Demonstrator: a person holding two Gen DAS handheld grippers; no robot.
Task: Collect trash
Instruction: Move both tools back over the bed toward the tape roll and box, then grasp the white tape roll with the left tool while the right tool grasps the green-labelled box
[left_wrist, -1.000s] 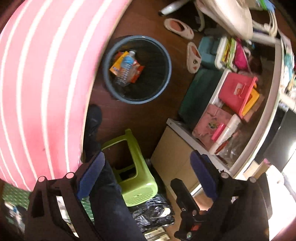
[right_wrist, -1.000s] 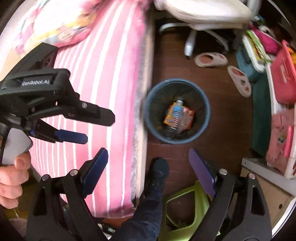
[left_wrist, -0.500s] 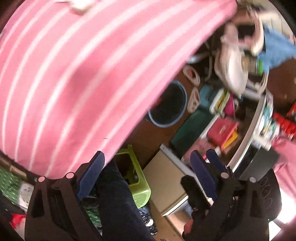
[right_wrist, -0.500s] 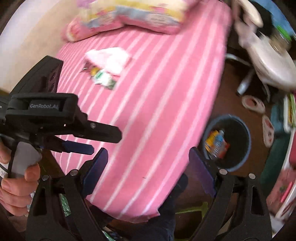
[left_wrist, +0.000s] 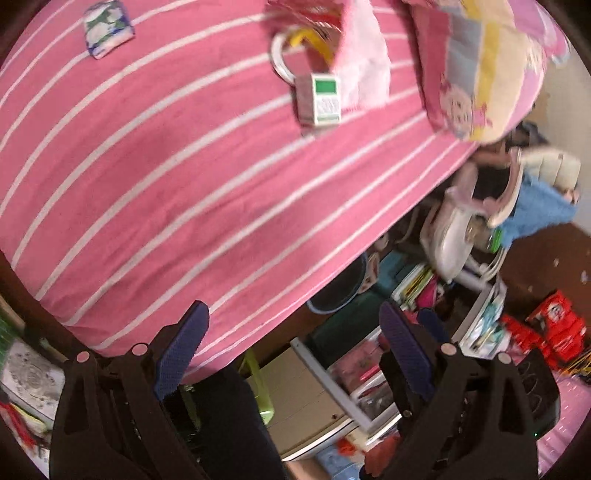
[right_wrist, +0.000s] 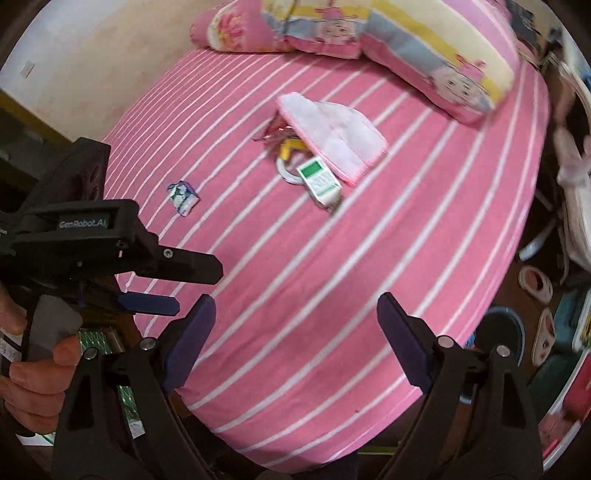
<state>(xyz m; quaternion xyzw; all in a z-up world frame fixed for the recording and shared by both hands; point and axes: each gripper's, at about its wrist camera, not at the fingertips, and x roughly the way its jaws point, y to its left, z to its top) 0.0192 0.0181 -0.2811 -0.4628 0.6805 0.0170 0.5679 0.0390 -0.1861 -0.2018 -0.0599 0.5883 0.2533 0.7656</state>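
Both tongs stand wide and empty: left tongs (left_wrist: 291, 343), right tongs (right_wrist: 293, 325). A second ago they pointed down at the blue bin (right_wrist: 504, 332) on the floor, a bottle and wrappers already inside; now both have swung up over the pink striped bed (right_wrist: 332, 277), so a new pickup is probably starting. Counted on the bed: one small crumpled blue-white wrapper (right_wrist: 183, 197) lying alone, one green-white carton (right_wrist: 319, 181) beside a pink pouch (right_wrist: 332, 136), two pillows. The yellow and red bits under the pouch are unclear.
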